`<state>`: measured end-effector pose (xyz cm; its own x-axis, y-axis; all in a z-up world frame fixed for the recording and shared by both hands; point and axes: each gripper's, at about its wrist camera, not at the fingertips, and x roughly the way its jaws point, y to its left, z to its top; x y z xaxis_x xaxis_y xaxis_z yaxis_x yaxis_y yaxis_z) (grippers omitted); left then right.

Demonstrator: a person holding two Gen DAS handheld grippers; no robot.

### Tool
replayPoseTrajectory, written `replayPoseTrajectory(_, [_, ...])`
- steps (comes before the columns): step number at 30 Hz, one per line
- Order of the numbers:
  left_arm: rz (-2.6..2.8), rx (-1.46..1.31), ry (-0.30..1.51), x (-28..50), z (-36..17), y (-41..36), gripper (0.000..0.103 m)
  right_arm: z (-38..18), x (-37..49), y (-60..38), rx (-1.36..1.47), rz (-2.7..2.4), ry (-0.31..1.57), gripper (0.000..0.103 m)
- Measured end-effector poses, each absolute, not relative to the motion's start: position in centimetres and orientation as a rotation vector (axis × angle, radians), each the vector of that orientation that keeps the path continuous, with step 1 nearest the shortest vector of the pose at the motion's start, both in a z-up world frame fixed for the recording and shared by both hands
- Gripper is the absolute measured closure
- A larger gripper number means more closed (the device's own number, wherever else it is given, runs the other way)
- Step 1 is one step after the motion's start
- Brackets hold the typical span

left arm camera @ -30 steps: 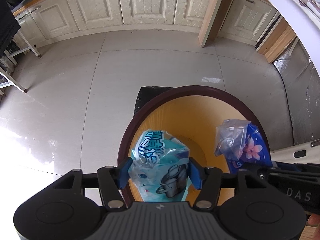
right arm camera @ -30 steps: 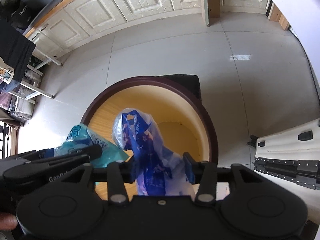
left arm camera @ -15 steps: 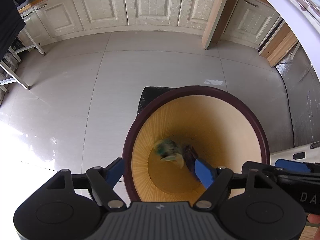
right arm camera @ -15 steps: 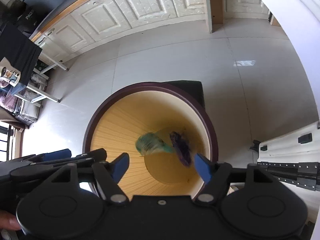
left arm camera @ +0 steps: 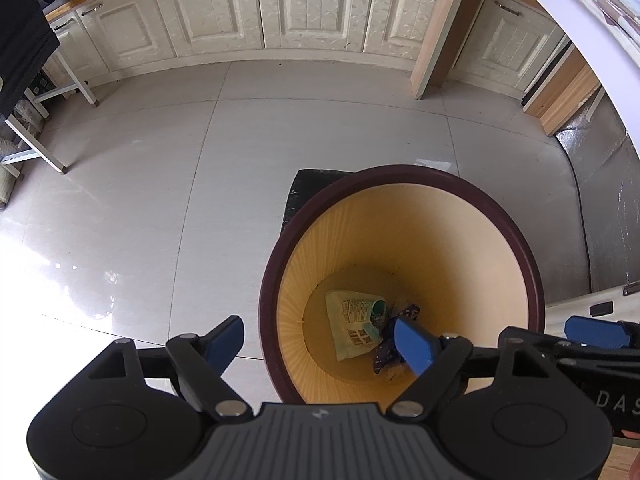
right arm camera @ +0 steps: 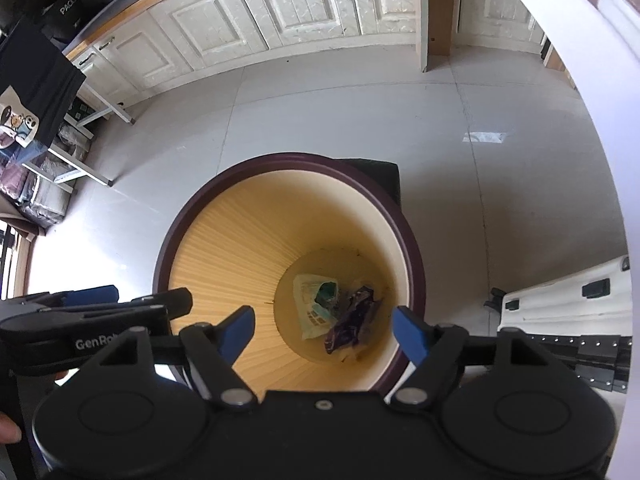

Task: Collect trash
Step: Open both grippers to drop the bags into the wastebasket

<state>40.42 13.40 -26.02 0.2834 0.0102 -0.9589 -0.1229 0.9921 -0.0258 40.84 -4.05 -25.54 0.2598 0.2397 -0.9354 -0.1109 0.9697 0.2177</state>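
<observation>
Scene: two fisheye views look down at a tiled kitchen floor (left arm camera: 200, 184) with a round waste bin below the centre of each frame.
Waste bin: a dark maroon rim (left arm camera: 404, 168) rings a ribbed yellow inner wall; in the right wrist view the bin (right arm camera: 280, 158) sits centre, slightly left.
Pale green wrapper: it lies flat on the bin's bottom (left arm camera: 354, 322), printed side up with a barcode; in the right wrist view it is left of the bottom's centre (right arm camera: 312, 306).
Dark blue wrapper: crumpled, it lies touching the right side of the green one (right arm camera: 354, 320); in the left wrist view it is partly hidden behind a blue pad (left arm camera: 384, 354).
Left hand-held gripper: it hovers over the bin's left rim, lower centre of its frame (left arm camera: 320, 340), blue pads spread wide apart with nothing between them.
Right hand-held gripper: it hovers over the bin's near edge (right arm camera: 326, 330), pads likewise wide apart and holding nothing.
Dark mat: a black mat (left arm camera: 316, 188) shows behind the bin, partly covered by it.
Cabinets: cream panelled doors (left arm camera: 280, 4) run across the top of both frames.
White case: a white hard case with black latches (right arm camera: 568, 300) lies at the right edge of the right wrist view.
</observation>
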Motion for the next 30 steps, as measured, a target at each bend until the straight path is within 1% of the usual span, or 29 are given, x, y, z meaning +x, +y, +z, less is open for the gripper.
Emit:
replayPoseTrajectory(5, [0.096, -0.107, 1.277, 39.5, -25.9, 13.9, 0.014, -25.7, 40.4, -4.2, 0.072, 0.211, 1.283, 0.026])
replayPoseTrajectory(8, [0.109, -0.098, 1.271, 38.9, -25.9, 14.3, 0.008, -25.9, 40.2, -4.0, 0.037, 0.218, 1.281, 0.019])
replayPoseTrajectory(9, [0.113, -0.098, 1.27, 38.8, -25.9, 14.4, 0.006, -26.0, 40.0, -3.9, 0.021, 0.221, 1.278, 0.019])
replayPoseTrajectory(13, [0.116, -0.093, 1.271, 37.9, -25.8, 14.9, 0.001, -26.2, 39.2, -3.7, -0.02, 0.208, 1.262, 0.016])
replayPoseTrajectory(17, [0.127, -0.088, 1.266, 36.9, -25.5, 15.5, 0.0, -26.1, 38.5, -4.2, -0.016, 0.179, 1.255, 0.014])
replayPoseTrajectory(18, [0.129, -0.084, 1.265, 36.6, -25.5, 15.6, 0.0, -26.1, 38.2, -4.3, -0.02, 0.172, 1.254, 0.01])
replayPoseTrajectory(19, [0.132, -0.08, 1.263, 36.3, -25.4, 15.8, 0.0, -26.0, 38.0, -4.3, -0.024, 0.166, 1.252, 0.003])
replayPoseTrajectory(23, [0.136, -0.081, 1.247, 35.1, -24.7, 16.1, 0.0, -25.4, 36.8, -4.3, -0.038, 0.163, 1.224, 0.0])
replayPoseTrajectory(30, [0.129, -0.098, 1.201, 32.5, -23.1, 16.5, 0.0, -23.8, 34.8, -4.2, -0.034, 0.158, 1.183, 0.0])
